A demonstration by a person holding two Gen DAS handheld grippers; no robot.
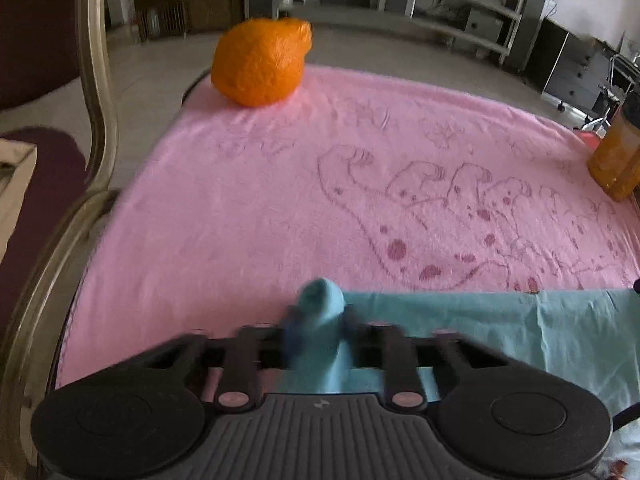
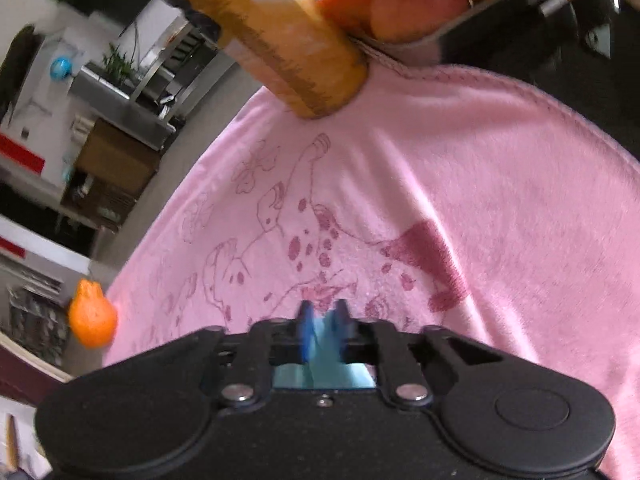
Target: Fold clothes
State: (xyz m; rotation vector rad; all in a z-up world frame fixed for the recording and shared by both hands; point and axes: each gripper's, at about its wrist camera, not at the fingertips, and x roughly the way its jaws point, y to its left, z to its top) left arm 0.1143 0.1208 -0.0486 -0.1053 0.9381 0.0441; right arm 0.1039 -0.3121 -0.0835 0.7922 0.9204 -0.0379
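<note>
Both grippers pinch the teal garment [image 1: 480, 328], which lies along the lower edge of the frame over the pink towel [image 1: 280, 200]. The left gripper [image 1: 320, 320] is clenched on a bunched corner; the right gripper [image 2: 322, 326] seems, through the blur, to clamp another edge. To fold well, carry both corners forward level and together, stopping short of the orange fruit [image 1: 260, 64] at upper left and the amber bottle [image 2: 280, 36].

Pink towel [image 1: 248, 208] fluffy; teal garment [image 1: 500, 332] smooth cloth; orange [image 1: 260, 66] pebbled.
</note>
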